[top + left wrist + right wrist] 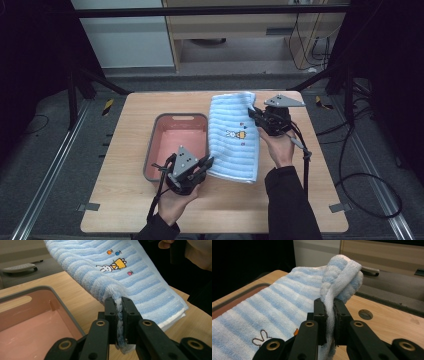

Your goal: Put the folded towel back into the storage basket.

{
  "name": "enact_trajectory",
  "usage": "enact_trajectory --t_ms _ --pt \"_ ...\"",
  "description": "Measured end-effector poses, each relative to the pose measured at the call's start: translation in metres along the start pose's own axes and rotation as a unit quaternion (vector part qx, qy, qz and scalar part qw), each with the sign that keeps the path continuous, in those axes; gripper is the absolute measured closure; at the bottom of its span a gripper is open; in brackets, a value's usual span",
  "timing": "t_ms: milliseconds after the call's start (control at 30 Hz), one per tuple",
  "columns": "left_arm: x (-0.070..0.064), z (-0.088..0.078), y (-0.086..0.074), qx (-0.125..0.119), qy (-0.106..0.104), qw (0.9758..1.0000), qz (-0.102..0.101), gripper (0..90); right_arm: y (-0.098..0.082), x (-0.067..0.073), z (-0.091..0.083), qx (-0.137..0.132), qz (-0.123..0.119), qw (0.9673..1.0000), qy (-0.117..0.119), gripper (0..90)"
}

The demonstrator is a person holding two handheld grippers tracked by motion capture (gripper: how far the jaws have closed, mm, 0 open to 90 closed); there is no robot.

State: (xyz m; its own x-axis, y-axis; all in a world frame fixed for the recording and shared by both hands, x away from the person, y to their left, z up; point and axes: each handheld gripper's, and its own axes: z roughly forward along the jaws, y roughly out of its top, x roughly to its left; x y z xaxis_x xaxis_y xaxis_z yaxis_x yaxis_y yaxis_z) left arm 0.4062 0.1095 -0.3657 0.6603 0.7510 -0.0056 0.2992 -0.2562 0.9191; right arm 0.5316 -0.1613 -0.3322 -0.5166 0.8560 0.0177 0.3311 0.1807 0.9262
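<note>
Left gripper [206, 162] clamps the towel [234, 135] by its near corner, right gripper [254, 113] its far corner, the cloth lifted right of centre on the surface [120, 210] beside the bin [152, 150]; likely next: carry both corners over the bin together.

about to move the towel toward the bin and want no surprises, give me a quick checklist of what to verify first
1. Left gripper jaws clamped on the blue-and-white striped terry towel: ok, cloth pinched between them.
2. Right gripper jaws clamped on the towel's far corner: ok, a bunched fold sits between them.
3. Pink plastic bin with grey rim empty: ok, nothing inside.
4. Bin beside the towel, within the wooden table: ok.
5. Towel fully lifted off the table: cannot tell; its near edge seems to rest on the wood.
6. Cables free of the towel: ok, they trail toward the person.
</note>
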Motion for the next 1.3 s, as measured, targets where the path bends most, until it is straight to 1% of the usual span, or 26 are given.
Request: enact_trajectory --t_ms 133,267,433,467,500,533,633,667,767,833,900,933,967,1000,1033,1300 --pt "0.008 -0.007 0.0 0.0 0.009 1.0 0.002 83.5 0.007 0.007 0.006 -0.001 -0.003 1.0 0.004 83.1" --pt "0.016 -0.015 -0.002 -0.002 0.017 0.9999 -0.001 83.5 0.013 0.016 0.013 -0.001 -0.007 0.9999 0.012 83.1" --pt "0.027 -0.024 -0.005 -0.005 0.026 0.9996 -0.01 83.5 0.02 0.029 0.025 0.002 -0.012 0.9997 0.021 83.1" --pt "0.029 -0.026 -0.006 -0.004 0.027 0.9996 -0.011 83.5 0.023 0.035 0.031 0.003 -0.015 0.9996 0.024 83.1" --pt "0.032 -0.027 -0.007 -0.005 0.029 0.9995 -0.013 83.4 0.025 0.038 0.033 0.003 -0.018 0.9995 0.026 83.1" --pt "0.034 -0.029 -0.007 -0.006 0.031 0.9994 -0.016 83.4 0.025 0.038 0.033 0.003 -0.018 0.9995 0.026 83.1" --pt "0.04 -0.034 -0.01 -0.007 0.035 0.9991 -0.021 83.5 0.032 0.049 0.043 0.009 -0.025 0.9991 0.032 83.1" --pt "0.043 -0.036 -0.01 -0.007 0.037 0.999 -0.023 83.5 0.032 0.049 0.043 0.009 -0.025 0.9991 0.032 83.1" --pt "0.049 -0.041 -0.012 -0.009 0.042 0.9986 -0.031 83.5 0.038 0.055 0.049 0.008 -0.027 0.9989 0.037 83.0" --pt "0.053 -0.044 -0.014 -0.01 0.047 0.9983 -0.032 83.4 0.041 0.06 0.053 0.006 -0.03 0.9988 0.039 83.1" --pt "0.057 -0.046 -0.015 -0.01 0.051 0.9981 -0.034 83.4 0.042 0.064 0.057 0.006 -0.031 0.9987 0.041 83.0" --pt "0.059 -0.047 -0.016 -0.01 0.053 0.9979 -0.036 83.4 0.042 0.068 0.062 0.005 -0.03 0.9986 0.044 83.1" --pt "0.061 -0.048 -0.017 -0.009 0.056 0.9978 -0.036 83.4 0.042 0.068 0.062 0.005 -0.03 0.9986 0.044 83.1" --pt "0.063 -0.049 -0.017 -0.008 0.057 0.9977 -0.037 83.4 0.042 0.071 0.067 0.009 -0.031 0.9984 0.046 83.1" --pt "0.065 -0.051 -0.018 -0.007 0.059 0.9976 -0.036 83.4 0.042 0.071 0.067 0.009 -0.031 0.9984 0.046 83.1" --pt "0.079 -0.056 -0.026 -0.005 0.072 0.9962 -0.049 83.4 0.043 0.083 0.083 0.013 -0.033 0.9978 0.056 83.0"
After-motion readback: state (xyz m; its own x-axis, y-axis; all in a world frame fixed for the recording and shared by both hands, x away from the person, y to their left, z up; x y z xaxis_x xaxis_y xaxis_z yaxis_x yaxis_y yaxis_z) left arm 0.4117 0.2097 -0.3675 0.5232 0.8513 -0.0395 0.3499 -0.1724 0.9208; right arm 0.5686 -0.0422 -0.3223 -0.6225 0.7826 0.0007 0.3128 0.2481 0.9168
